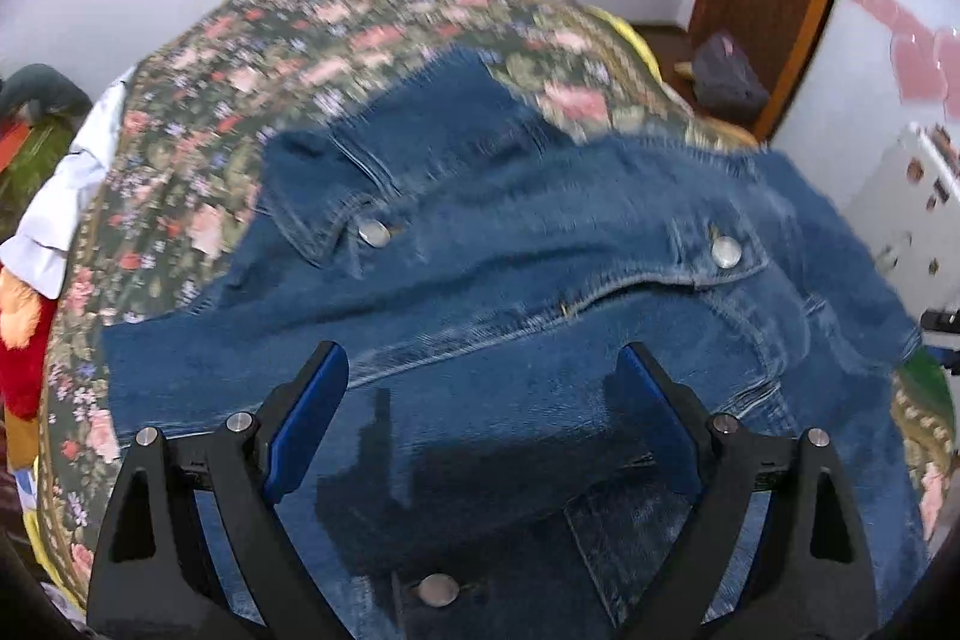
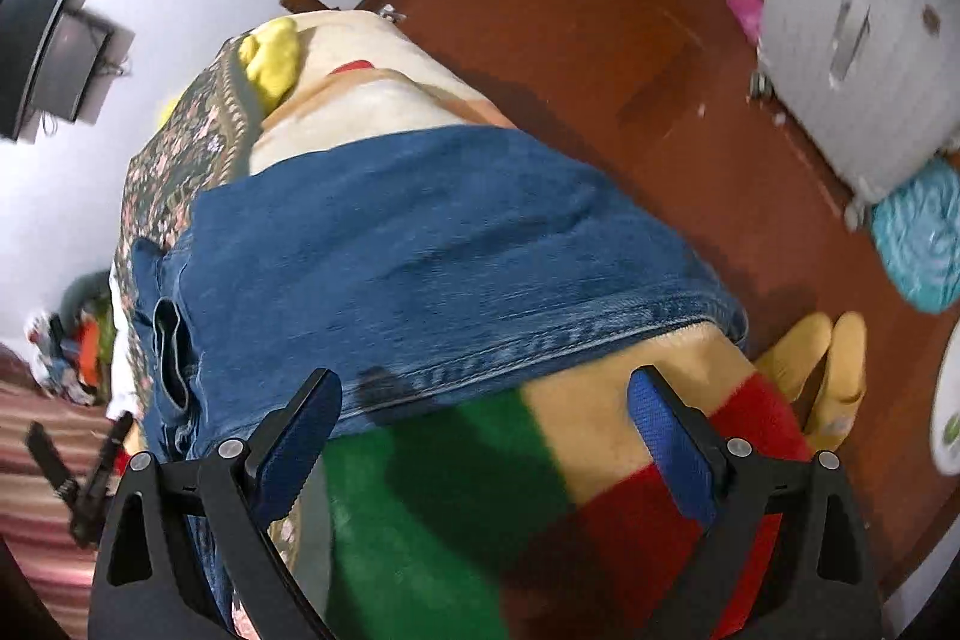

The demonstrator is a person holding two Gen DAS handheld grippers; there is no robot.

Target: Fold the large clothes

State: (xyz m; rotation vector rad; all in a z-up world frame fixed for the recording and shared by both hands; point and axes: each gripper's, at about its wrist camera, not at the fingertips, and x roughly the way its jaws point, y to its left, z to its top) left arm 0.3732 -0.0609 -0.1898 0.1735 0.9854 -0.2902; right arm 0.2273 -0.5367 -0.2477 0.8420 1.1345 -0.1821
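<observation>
While the denim jacket (image 1: 510, 280) lies spread on the bed (image 1: 198, 58) for folding, we hold left claw (image 1: 483, 418) and right claw (image 2: 483, 430) wide open, empty, above it.

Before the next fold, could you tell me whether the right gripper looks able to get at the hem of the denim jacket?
Probably yes: the right gripper is open and empty, the denim jacket hem lies just ahead, uncovered.
</observation>
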